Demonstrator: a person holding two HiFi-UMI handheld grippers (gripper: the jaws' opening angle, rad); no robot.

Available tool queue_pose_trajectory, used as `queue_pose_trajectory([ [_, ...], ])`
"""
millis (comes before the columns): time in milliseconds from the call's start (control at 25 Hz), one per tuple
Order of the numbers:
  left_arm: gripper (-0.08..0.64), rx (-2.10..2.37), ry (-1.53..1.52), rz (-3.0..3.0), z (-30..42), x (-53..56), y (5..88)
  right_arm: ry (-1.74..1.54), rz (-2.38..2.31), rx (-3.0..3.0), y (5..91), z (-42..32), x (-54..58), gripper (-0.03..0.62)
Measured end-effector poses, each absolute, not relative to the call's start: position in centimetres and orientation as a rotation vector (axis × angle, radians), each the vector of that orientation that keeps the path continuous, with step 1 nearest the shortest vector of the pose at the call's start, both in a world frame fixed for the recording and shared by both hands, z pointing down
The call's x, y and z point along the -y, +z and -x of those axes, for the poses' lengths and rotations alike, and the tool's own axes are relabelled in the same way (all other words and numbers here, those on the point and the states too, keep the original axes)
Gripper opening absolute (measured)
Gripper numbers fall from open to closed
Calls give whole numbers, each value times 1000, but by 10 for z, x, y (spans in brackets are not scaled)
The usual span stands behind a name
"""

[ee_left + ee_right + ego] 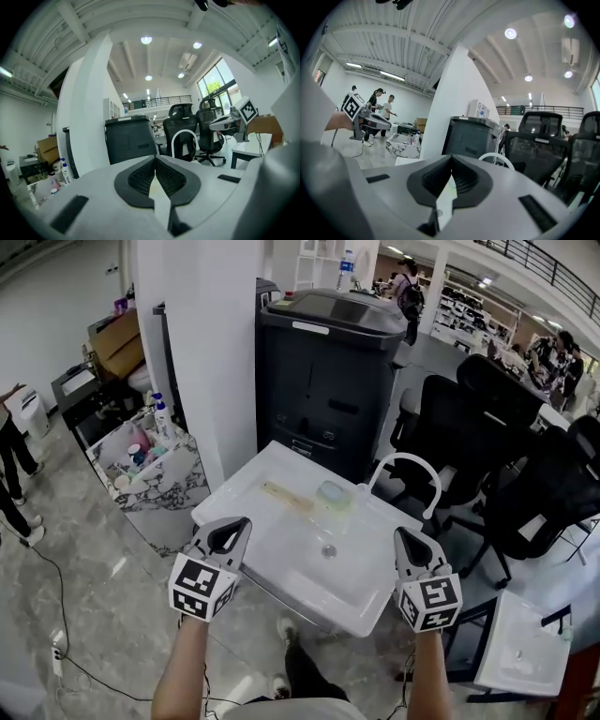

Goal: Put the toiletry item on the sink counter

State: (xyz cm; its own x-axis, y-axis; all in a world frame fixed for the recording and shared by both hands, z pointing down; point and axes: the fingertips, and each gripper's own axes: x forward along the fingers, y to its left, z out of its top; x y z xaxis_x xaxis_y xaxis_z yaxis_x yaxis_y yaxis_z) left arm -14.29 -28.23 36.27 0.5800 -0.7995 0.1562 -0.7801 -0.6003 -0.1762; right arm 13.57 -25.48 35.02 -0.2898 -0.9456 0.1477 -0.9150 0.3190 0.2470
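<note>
Item one, the toiletry piece: we see a pale green translucent container (335, 495) resting on the far ledge of the white sink (281, 563). It sits just beside a flat yellowish strip (287, 496) and near the foot of the white arched faucet (405, 458), touched by neither tool. Item two, the tools: our left gripper (228, 536) and right gripper (413, 547) hover over the sink's near edge, well apart from the container, which lies ahead and between them; both have their jaws pressed together with nothing held.
</note>
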Motion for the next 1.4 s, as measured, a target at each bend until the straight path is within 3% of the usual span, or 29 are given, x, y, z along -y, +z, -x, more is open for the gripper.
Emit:
queue_pose_trajectory([
  [560, 11, -1282, -277, 2651, 127, 196, 317, -302, -1734, 2312, 308, -144, 158, -3],
  [1400, 11, -1310, -272, 2611, 140, 180, 307, -353, -1676, 2328, 305, -123, 155, -3],
])
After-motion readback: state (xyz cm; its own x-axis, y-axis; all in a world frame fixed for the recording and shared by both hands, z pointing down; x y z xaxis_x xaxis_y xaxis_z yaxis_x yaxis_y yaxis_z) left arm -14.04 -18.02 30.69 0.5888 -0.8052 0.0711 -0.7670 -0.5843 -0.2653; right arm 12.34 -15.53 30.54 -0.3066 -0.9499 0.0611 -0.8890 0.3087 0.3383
